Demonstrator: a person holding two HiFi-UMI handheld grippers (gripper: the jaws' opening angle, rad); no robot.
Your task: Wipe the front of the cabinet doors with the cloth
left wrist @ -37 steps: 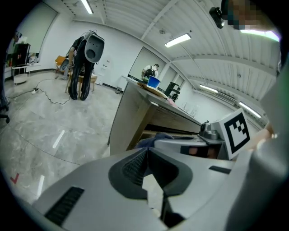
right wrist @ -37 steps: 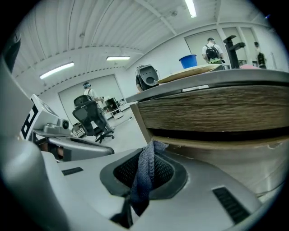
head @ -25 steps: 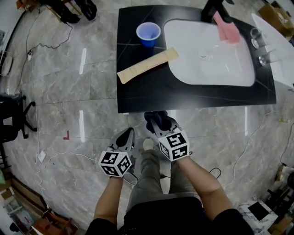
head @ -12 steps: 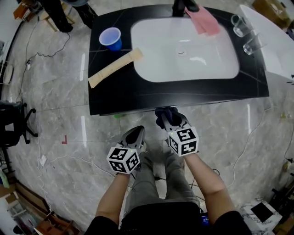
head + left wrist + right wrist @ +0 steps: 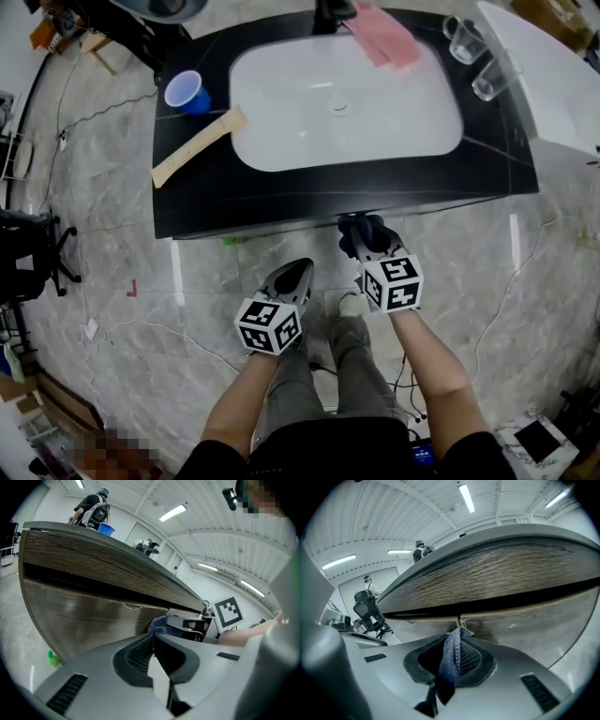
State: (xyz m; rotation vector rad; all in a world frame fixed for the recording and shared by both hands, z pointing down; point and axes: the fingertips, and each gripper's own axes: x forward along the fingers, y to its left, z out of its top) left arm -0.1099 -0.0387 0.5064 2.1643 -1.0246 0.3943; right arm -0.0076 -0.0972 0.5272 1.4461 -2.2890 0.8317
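The right gripper [image 5: 368, 236] is up at the near edge of the black worktop [image 5: 281, 199], jaws clamped on the dark blue cloth [image 5: 451, 657]. In the right gripper view the cloth hangs out between the jaws as a bunched fold, its top end pointing at the wood-grain cabinet door [image 5: 525, 618] just below the dark gap under the worktop's edge. Whether the cloth actually touches the door cannot be told from here.

The left gripper [image 5: 298, 272] sits nearer the person and to the left, low over the marble floor [image 5: 112, 216]. Its jaws are pressed together with nothing in them. Its own view looks along the cabinet front, with the cloth-carrying gripper just ahead on the right.

Up on the worktop, the white sink [image 5: 272, 131] fills the middle. A blue cup [image 5: 187, 92] stands at the far left, a long pale wooden strip [image 5: 192, 148] lies slanted near it, and a pink cloth [image 5: 384, 37] is draped at the sink's far rim.
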